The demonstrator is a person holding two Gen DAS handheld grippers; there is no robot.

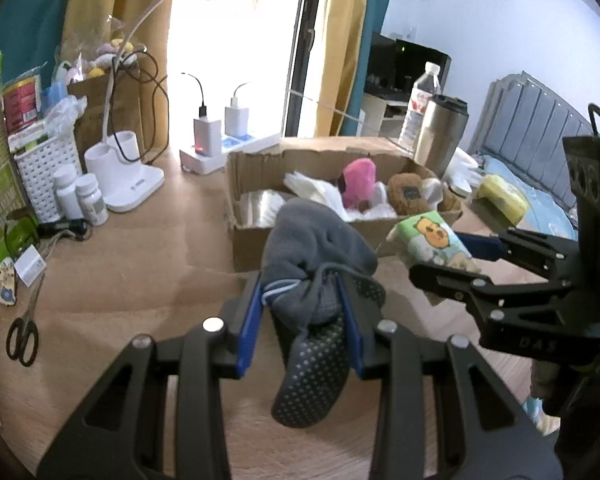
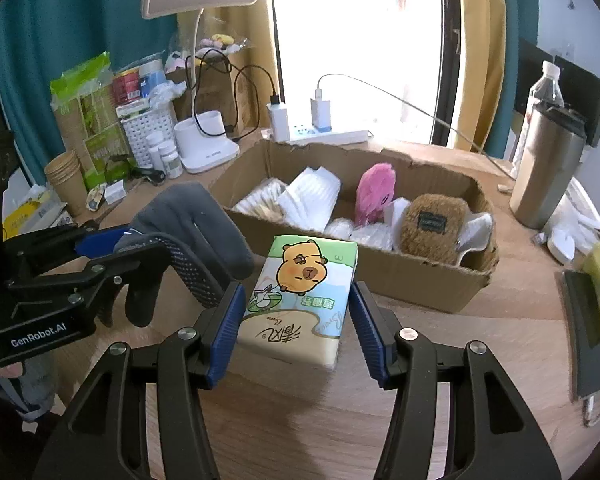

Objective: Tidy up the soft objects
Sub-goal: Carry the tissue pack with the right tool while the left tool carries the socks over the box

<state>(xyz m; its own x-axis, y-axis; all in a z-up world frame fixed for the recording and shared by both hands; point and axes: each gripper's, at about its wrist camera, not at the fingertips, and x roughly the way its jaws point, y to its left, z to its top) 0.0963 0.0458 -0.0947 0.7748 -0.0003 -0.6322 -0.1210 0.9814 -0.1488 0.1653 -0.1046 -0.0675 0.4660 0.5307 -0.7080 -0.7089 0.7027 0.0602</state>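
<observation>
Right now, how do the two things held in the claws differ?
The left claw grips a gray glove, limp and bunched, its dotted cuff drooping below the pads. The right claw holds a tissue pack, a boxy block printed with a cartoon capybara, keeping its shape. Both are soft and held in front of the cardboard box.

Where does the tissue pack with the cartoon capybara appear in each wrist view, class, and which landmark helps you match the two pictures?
Left wrist view: the tissue pack sits right of centre, gripped by the right gripper.
Right wrist view: bottom centre, between the blue pads, in front of the box.
Shared landmark: the cardboard box holding the pink plush toy.
</observation>
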